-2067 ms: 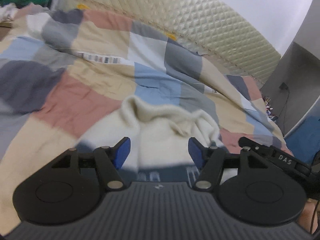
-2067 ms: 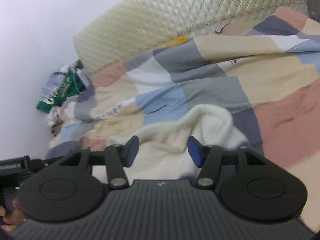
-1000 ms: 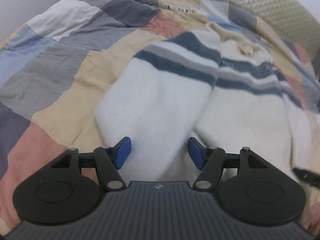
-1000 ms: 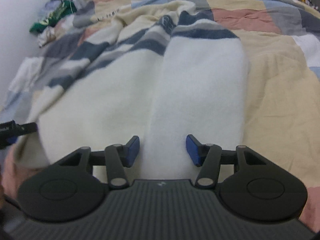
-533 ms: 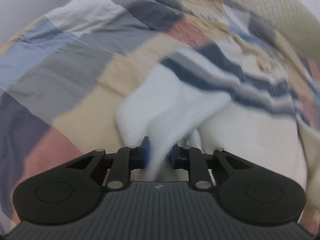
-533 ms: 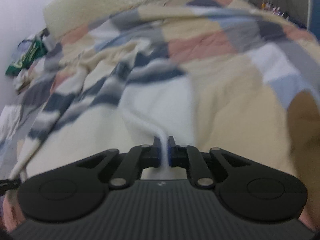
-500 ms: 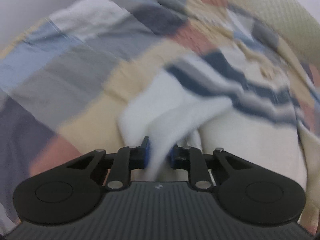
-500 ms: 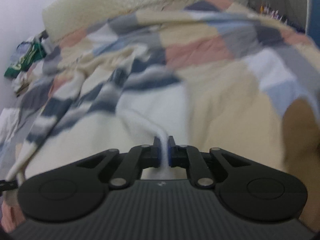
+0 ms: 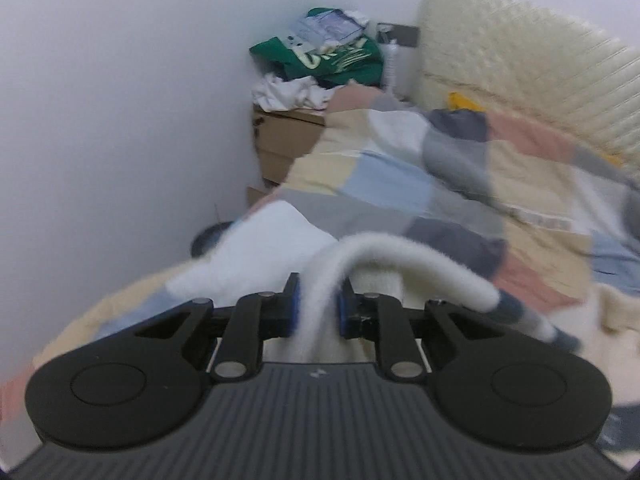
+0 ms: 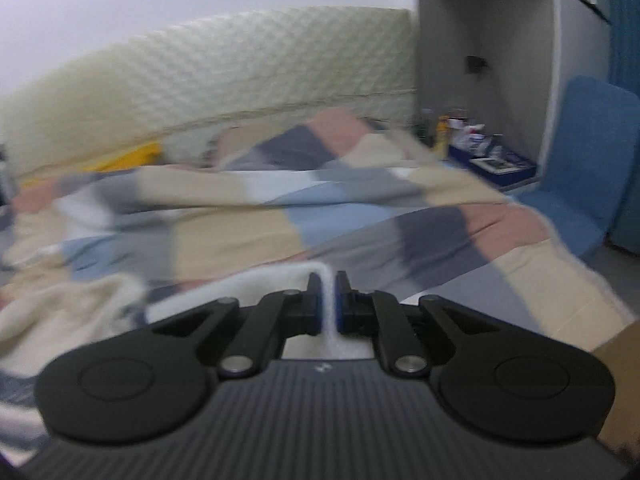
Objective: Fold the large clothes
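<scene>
A cream fleece sweater (image 9: 400, 256) with dark blue and grey stripes lies on a patchwork quilt (image 9: 460, 184). My left gripper (image 9: 318, 312) is shut on a thick fold of its white hem, which arches up and off to the right towards the striped part. In the right wrist view my right gripper (image 10: 329, 300) is shut on a thin white edge of the same sweater (image 10: 264, 280), lifted above the quilt (image 10: 240, 232). The rest of the sweater trails to the lower left there, blurred.
A padded cream headboard (image 10: 200, 80) runs behind the bed. Cardboard boxes (image 9: 284, 140) with a pile of green and white clothes (image 9: 320, 60) stand in the corner by the wall. A blue chair (image 10: 580, 168) and a cluttered shelf (image 10: 480, 152) stand at the right of the bed.
Both grippers shut on the sweater's white hem and then rose and swung forward with it. The views now look across the bed towards the headboard, not down on the sweater.
</scene>
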`<state>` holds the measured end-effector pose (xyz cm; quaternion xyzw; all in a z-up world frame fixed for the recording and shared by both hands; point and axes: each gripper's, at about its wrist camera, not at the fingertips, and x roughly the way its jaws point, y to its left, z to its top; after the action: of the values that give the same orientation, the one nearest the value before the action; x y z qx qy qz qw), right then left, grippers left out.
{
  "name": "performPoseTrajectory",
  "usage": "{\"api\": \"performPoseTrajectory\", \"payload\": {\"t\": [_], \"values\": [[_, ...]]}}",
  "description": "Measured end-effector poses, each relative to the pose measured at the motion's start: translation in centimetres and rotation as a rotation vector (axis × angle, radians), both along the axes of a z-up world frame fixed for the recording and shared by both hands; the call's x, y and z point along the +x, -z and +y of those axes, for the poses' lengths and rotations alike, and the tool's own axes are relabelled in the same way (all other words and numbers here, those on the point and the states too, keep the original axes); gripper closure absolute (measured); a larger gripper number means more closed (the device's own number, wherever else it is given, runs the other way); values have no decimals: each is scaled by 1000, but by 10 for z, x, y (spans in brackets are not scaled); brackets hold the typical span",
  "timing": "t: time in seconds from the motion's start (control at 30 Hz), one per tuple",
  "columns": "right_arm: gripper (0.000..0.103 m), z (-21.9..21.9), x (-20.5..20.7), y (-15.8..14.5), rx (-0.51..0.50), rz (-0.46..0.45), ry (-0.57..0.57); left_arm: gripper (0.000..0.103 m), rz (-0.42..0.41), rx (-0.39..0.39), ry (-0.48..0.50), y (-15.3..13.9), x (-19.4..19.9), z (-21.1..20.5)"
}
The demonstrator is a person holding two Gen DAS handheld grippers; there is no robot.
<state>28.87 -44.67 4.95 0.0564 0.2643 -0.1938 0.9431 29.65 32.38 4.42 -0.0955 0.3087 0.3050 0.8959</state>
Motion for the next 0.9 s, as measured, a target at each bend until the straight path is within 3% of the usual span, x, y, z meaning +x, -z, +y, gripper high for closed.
{"api": "performPoseTrajectory", "payload": {"t": [0.23, 0.33, 0.47, 0.53, 0.57, 0.63, 0.67, 0.77, 0.9], "values": [[94, -74, 61, 108, 79, 128, 169, 82, 83, -34, -57, 101, 65, 55], [94, -88, 68, 148, 109, 143, 216, 77, 81, 10, -28, 122, 75, 62], [90, -91, 70, 179, 137, 148, 240, 76, 88, -9, -25, 129, 85, 69], [90, -89, 66, 183, 146, 143, 247, 70, 95, -12, -16, 127, 84, 68], [89, -86, 63, 181, 147, 138, 245, 52, 93, -31, -19, 126, 81, 67], [82, -82, 63, 176, 143, 158, 246, 29, 98, -87, -46, 120, 67, 62], [73, -79, 60, 171, 144, 164, 250, 29, 89, -107, -50, 117, 58, 58], [59, -65, 43, 151, 172, 123, 218, 29, 78, -111, -2, 108, 29, 39], [57, -35, 15, 118, 216, 69, 149, 29, 72, -115, 82, 93, -20, -2]]}}
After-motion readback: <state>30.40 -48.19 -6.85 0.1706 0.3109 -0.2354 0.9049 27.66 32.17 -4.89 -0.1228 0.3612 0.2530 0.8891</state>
